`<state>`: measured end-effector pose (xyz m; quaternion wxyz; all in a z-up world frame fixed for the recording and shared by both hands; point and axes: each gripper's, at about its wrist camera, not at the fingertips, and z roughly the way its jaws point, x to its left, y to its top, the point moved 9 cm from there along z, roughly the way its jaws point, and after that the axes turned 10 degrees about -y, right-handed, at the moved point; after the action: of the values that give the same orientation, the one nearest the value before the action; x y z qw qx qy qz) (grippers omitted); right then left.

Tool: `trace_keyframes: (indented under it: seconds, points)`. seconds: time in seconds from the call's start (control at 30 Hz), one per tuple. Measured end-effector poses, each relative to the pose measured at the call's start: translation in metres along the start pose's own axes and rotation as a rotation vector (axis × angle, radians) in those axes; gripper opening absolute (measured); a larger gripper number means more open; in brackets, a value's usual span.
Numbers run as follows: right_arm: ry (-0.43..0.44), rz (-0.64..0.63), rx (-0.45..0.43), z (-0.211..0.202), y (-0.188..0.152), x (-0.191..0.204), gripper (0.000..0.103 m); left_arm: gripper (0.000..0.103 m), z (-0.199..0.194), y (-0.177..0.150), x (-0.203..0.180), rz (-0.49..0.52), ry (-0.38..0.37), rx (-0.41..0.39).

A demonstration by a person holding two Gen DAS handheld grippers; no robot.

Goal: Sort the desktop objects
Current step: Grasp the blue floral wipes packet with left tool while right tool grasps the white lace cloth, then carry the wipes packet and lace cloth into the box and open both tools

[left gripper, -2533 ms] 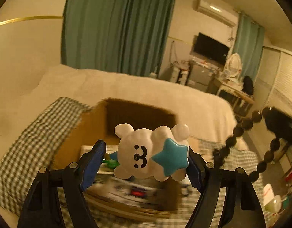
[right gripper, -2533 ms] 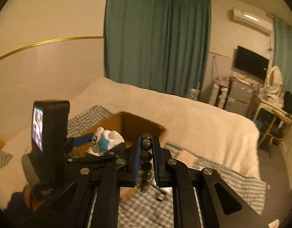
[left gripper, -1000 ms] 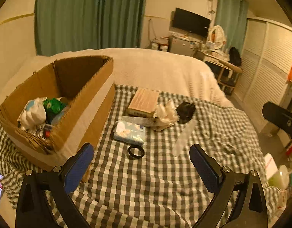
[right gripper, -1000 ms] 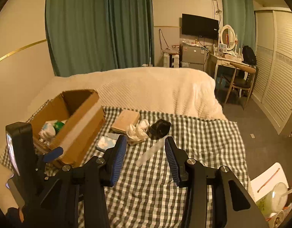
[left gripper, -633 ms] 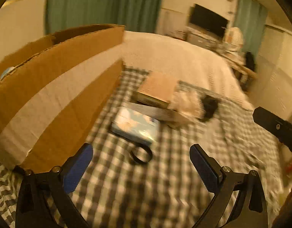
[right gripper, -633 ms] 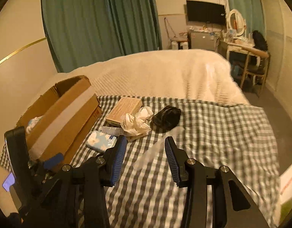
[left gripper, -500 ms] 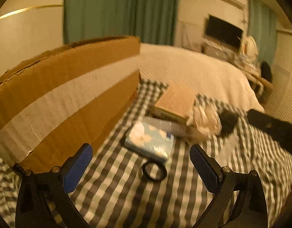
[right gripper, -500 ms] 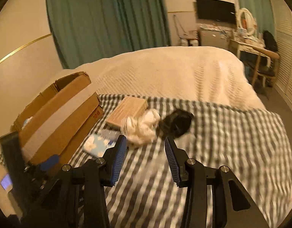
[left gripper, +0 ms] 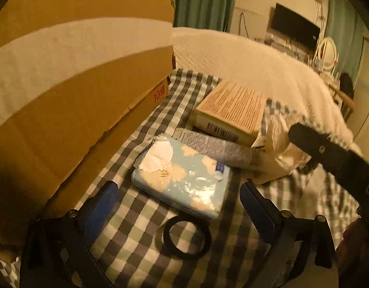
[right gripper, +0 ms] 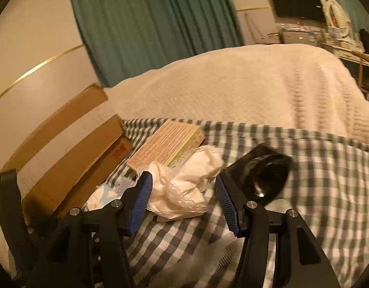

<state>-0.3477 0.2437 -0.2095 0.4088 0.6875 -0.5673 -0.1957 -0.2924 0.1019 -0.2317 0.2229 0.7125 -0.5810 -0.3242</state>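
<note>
Both grippers come in empty over the checked cloth (left gripper: 141,218): the left gripper (left gripper: 177,206), jaws wide, frames the blue tissue pack (left gripper: 182,177) beside the cardboard box (left gripper: 71,91) at nine o'clock, while the right gripper (right gripper: 183,198), jaws opening, straddles the crumpled white tissue (right gripper: 184,187), presumably to box both.

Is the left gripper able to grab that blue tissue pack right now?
Probably yes. The left gripper is open with the blue tissue pack lying just ahead between its fingers, nothing on top. The cardboard box stands close beside it.
</note>
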Motion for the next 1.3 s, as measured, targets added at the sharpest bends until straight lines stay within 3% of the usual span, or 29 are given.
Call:
trace_keyframes:
  seconds: [0.1, 0.2, 0.37, 0.7, 0.8, 1.0, 1.2, 1.3]
  points:
    - [0.034, 0.055, 0.041, 0.016, -0.01, -0.002, 0.054, 0.103, 0.006, -0.002, 0.001, 0.025, 0.023, 0.011]
    - [0.028, 0.086, 0.076, 0.022, -0.014, -0.01, 0.01, 0.103, 0.009, -0.003, 0.003, 0.034, 0.026, 0.01]
    - [-0.012, 0.076, 0.051, 0.007, -0.008, -0.018, 0.007, 0.103, 0.011, 0.001, 0.003, 0.03, 0.018, 0.01]
    - [0.014, 0.089, 0.041, -0.001, -0.002, -0.019, 0.007, 0.102, 0.034, 0.009, -0.01, 0.121, 0.034, 0.077]
    - [0.016, 0.097, 0.043, -0.003, -0.002, -0.024, 0.007, 0.086, 0.033, 0.009, -0.013, 0.14, 0.007, 0.082]
    - [0.016, 0.106, 0.033, -0.006, 0.001, -0.028, 0.007, 0.085, 0.032, 0.012, -0.023, 0.174, -0.003, 0.079]
    - [-0.018, 0.1, -0.006, -0.017, 0.007, -0.032, 0.007, 0.085, 0.007, 0.005, -0.022, 0.186, -0.026, 0.096]
    - [-0.075, 0.07, 0.01, -0.021, 0.011, -0.029, 0.008, 0.085, -0.011, 0.003, -0.033, 0.244, -0.092, 0.118]
